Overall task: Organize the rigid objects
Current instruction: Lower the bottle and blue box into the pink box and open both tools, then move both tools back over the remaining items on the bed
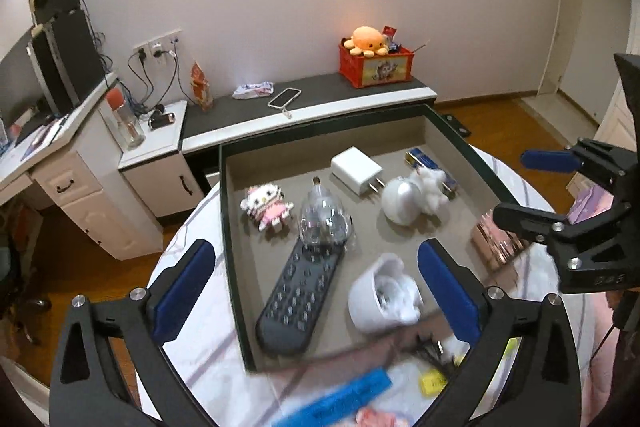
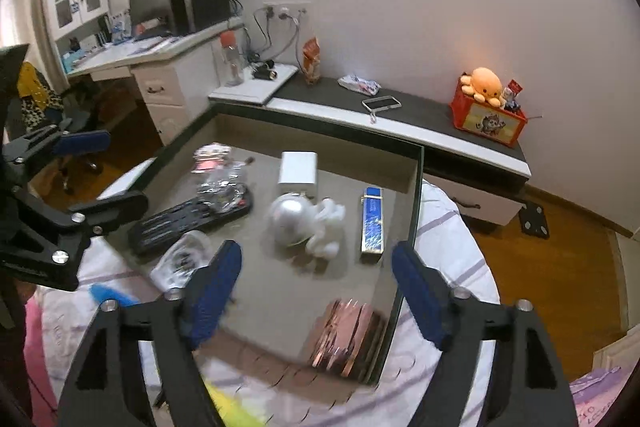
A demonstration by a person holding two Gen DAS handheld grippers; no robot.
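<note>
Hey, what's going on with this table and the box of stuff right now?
A person is sorting small items into a shallow box on a round table. Both tools, left and right, hover open over the box, holding nothing. Already inside are a remote control, a clear bulb-like item, a white charger, a block kitty figure, a silver ball and a blue lighter. A blue strip and a yellow piece lie outside on the table.

Bare box floor (image 2: 280,291) lay open between the right gripper's (image 2: 316,291) fingers; the remote (image 1: 300,299) and white cup (image 1: 382,301) blocked the left gripper's (image 1: 316,291) gap.
</note>
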